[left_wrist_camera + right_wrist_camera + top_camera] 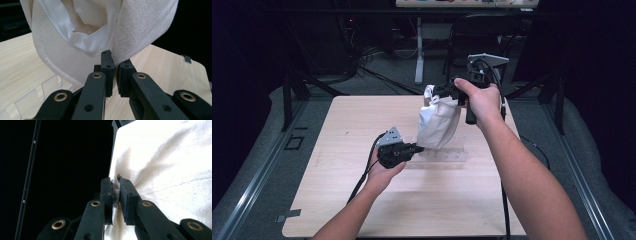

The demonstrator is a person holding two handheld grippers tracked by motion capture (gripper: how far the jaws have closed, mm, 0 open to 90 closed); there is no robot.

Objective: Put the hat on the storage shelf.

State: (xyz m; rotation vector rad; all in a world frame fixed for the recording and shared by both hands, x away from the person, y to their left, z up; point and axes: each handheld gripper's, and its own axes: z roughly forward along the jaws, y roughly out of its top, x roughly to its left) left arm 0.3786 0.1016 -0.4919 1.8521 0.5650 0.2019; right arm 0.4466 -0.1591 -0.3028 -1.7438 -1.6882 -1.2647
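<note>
Off-white canvas cap [439, 121], stiff-brimmed and lined with smoother white cloth, was held in the air above the pale wooden table [337, 150], well clear of its top. Coarse woven twill was seen on the outside, with a stitched edge along the curved brim [50, 57] and the hollow crown showing soft folds of lining. The left tool [417, 148] was closed tight on the cap's lower edge, a thin fold of fabric pinched between its black jaws. The right tool [443, 91] was likewise closed on the upper edge, the cloth puckered around its pads. A clear plastic slotted rack [444, 156] lay on the table just below the cap.
</note>
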